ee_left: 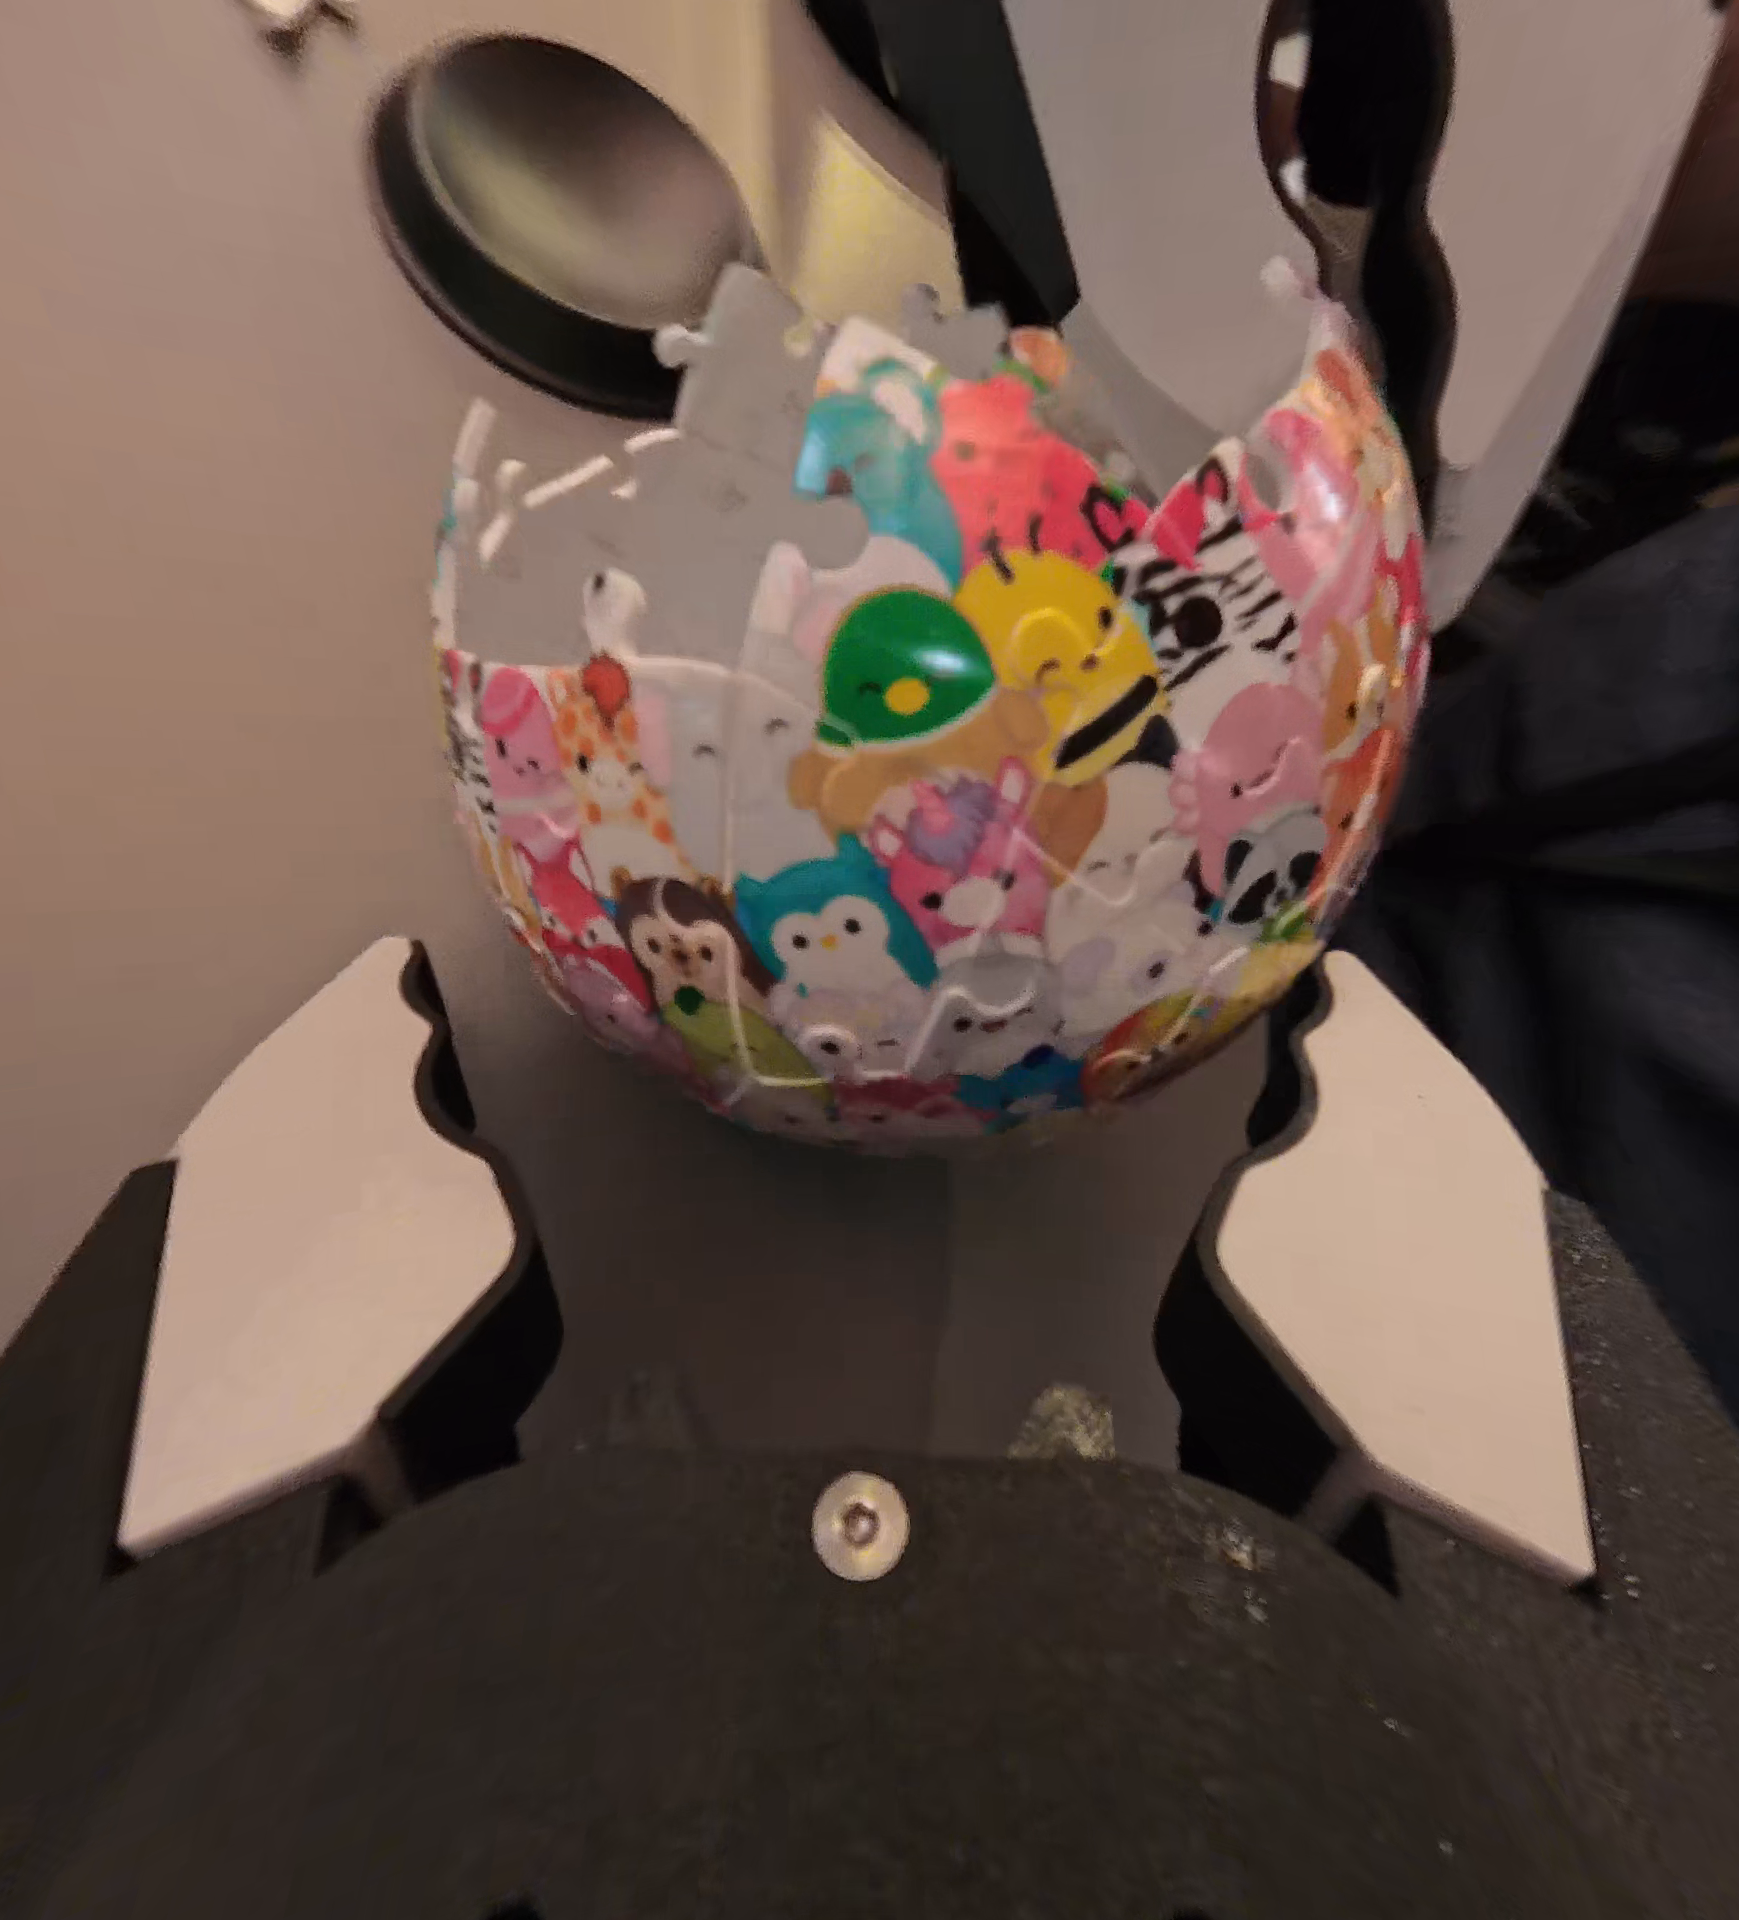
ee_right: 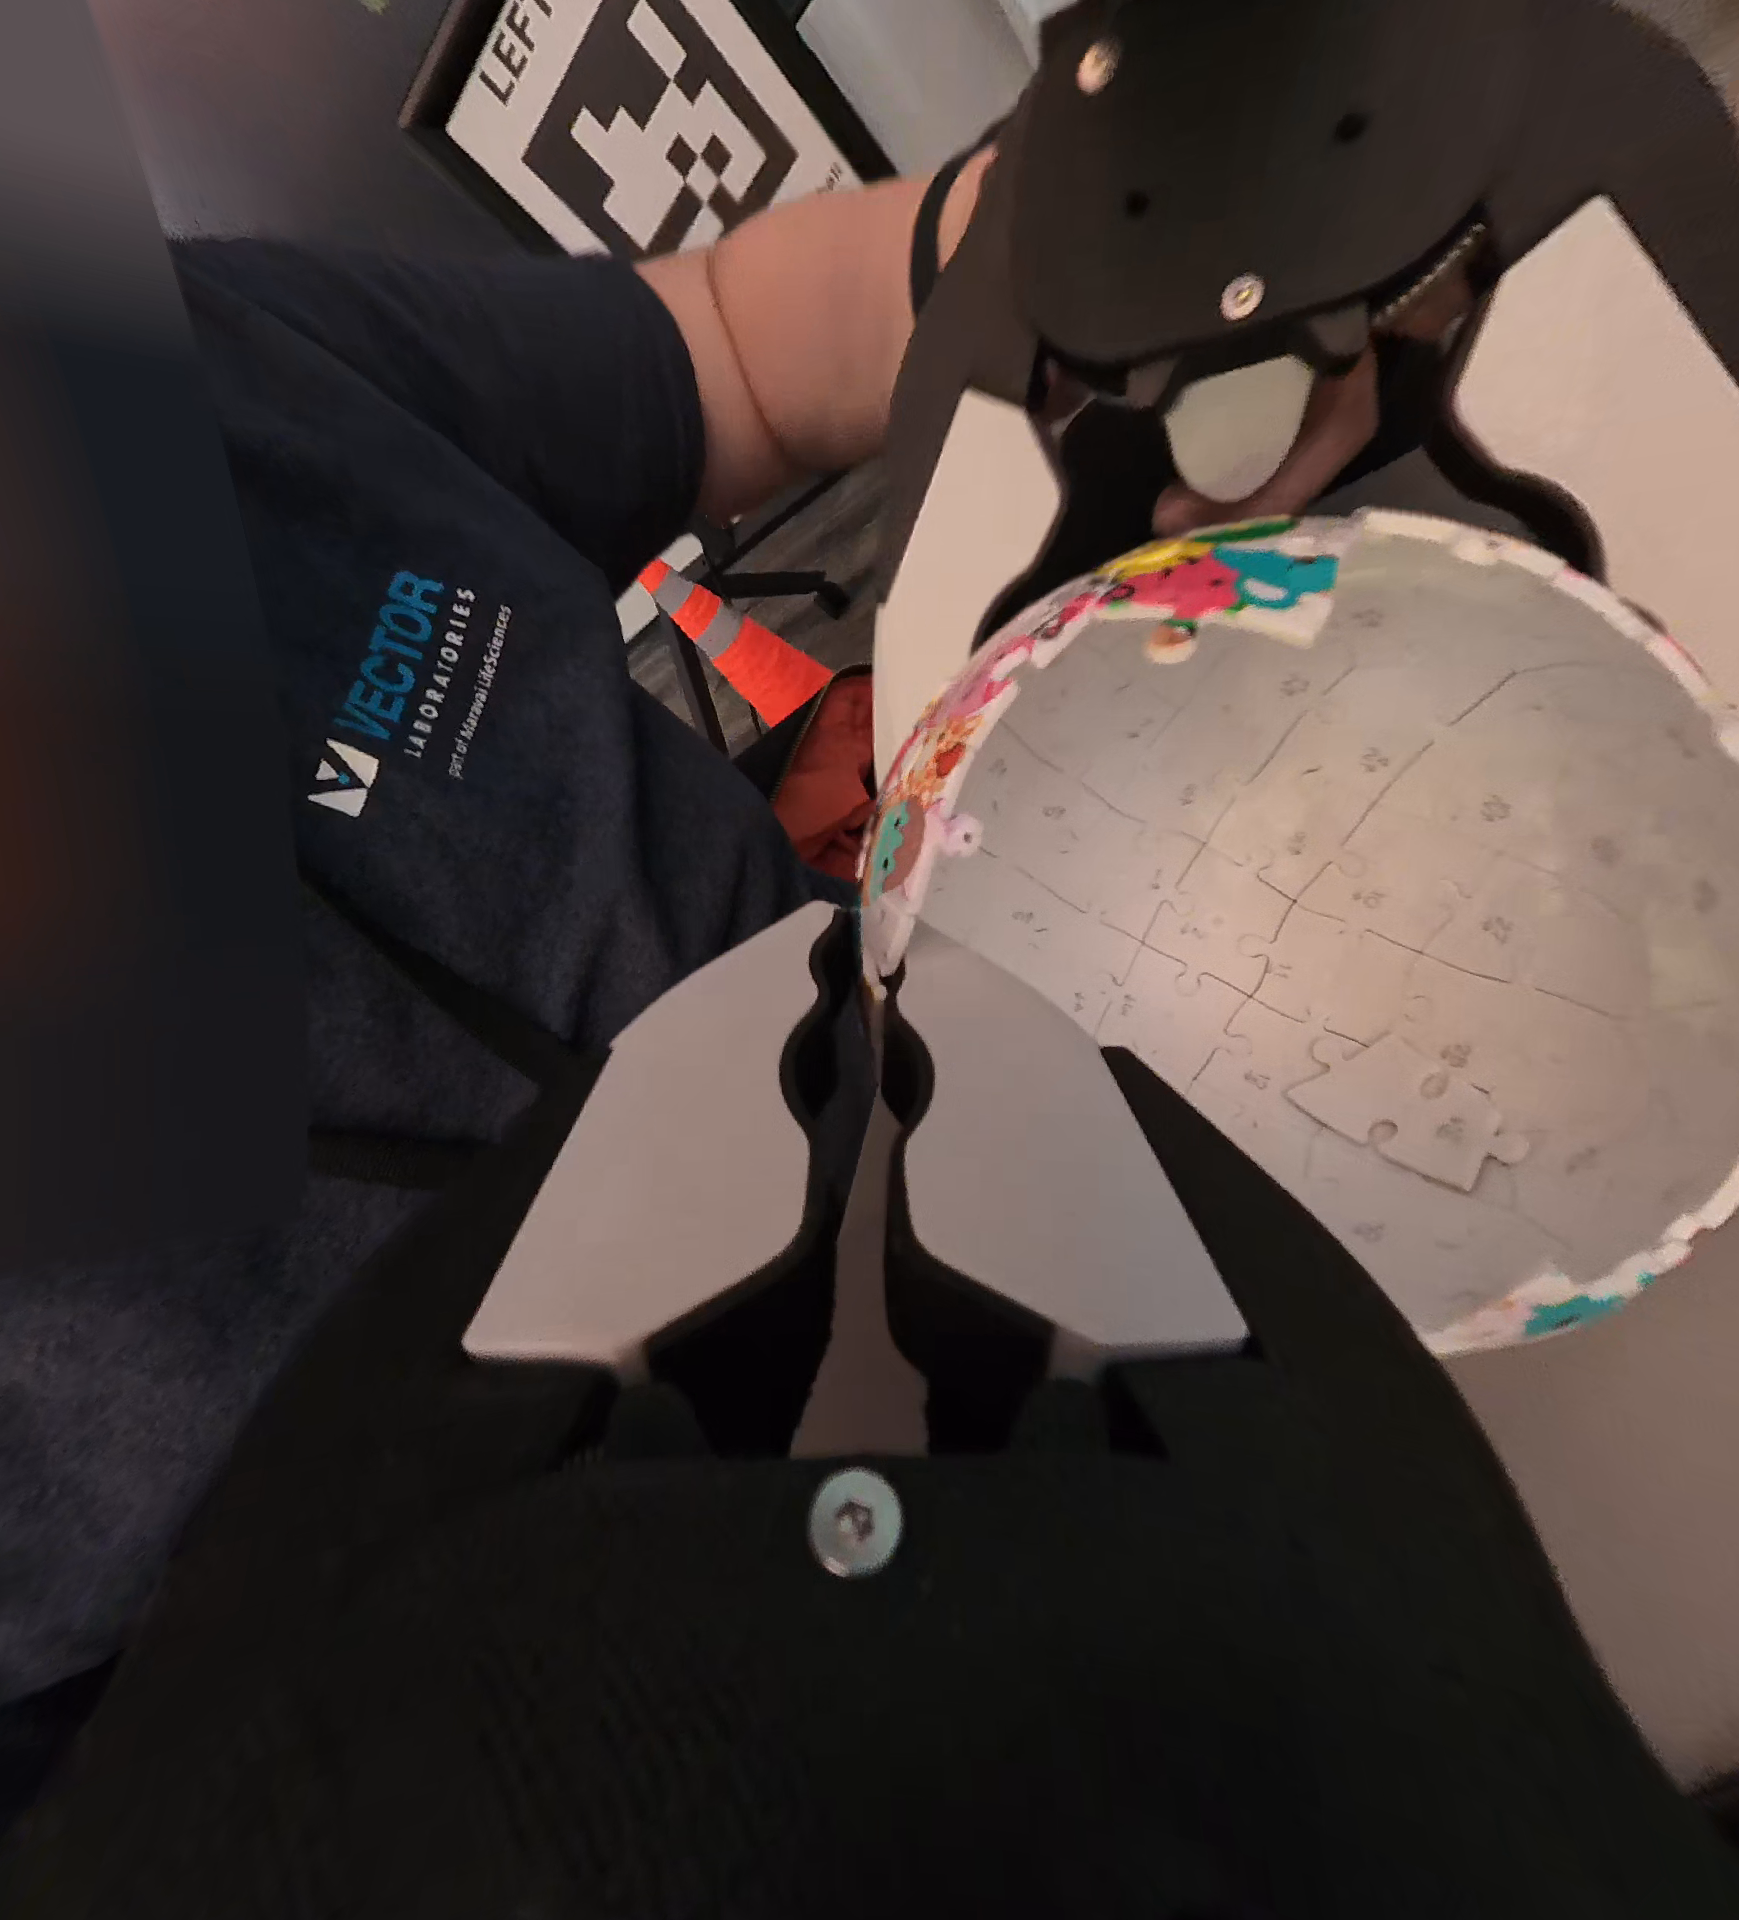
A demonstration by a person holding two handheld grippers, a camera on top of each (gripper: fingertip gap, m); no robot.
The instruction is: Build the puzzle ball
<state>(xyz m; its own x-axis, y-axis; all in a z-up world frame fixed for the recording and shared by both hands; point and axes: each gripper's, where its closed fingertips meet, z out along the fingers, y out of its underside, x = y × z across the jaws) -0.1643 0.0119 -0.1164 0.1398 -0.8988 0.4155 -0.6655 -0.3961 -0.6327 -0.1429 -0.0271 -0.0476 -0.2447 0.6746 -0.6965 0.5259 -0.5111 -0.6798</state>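
One puzzle ball [ee_left: 932,727] is seen, unfinished and open at the top; its printed outer shell is shown in the left wrist view and its grey inner side [ee_right: 1364,914] in the right wrist view. Two grippers are counted. The left gripper [ee_left: 865,1039] is spread wide, its two fingers set at the ball's lower sides; whether they touch it cannot be told. The right gripper [ee_right: 870,997] is closed on the ball's rim, one finger outside and one inside the shell. One loose puzzle piece [ee_right: 1405,1117] is seen lying inside the shell. One dark round dish [ee_left: 553,218] is seen on the pale tabletop [ee_left: 117,623], partly hidden behind the ball. One orange cone [ee_right: 730,644] is cut off by a person's sleeve [ee_right: 449,436]; one black-and-white marker card [ee_right: 657,114] is cropped at the top edge.
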